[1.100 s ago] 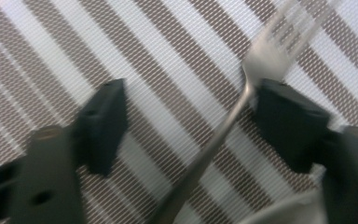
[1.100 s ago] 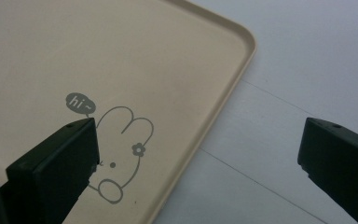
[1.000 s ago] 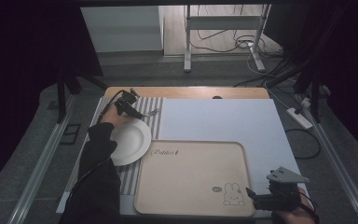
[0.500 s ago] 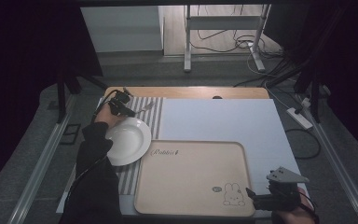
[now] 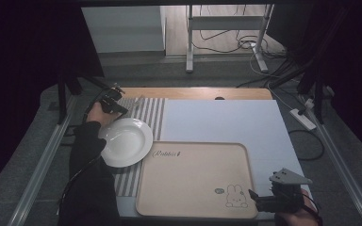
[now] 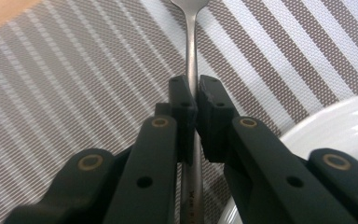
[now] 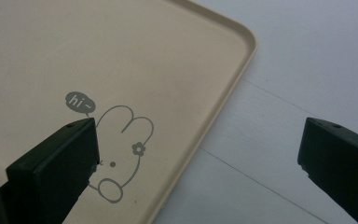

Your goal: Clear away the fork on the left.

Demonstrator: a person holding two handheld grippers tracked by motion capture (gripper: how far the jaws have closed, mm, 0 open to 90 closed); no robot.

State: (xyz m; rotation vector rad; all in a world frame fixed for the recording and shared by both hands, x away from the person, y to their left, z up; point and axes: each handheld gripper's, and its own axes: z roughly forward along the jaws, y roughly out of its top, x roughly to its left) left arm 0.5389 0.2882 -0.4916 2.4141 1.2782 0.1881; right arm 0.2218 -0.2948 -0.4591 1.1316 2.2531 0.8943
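The left hand-held gripper (image 6: pixel 191 100) is clamped on a fork's handle (image 6: pixel 191 42) over the striped placemat (image 5: pixel 148 110) just beyond the white plate (image 5: pixel 125 141), while the right hand-held gripper (image 7: pixel 198 154) hangs wide open and empty over the still-bare rabbit tray's (image 5: pixel 193 179) corner, so table-setting seems barely begun.

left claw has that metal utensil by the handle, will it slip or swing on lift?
The utensil looks like stiff polished metal, so it probably won't flex. The left claw pinches a thin, smooth handle, so it may slide or pivot. Likely light; it lies beside the white plate.
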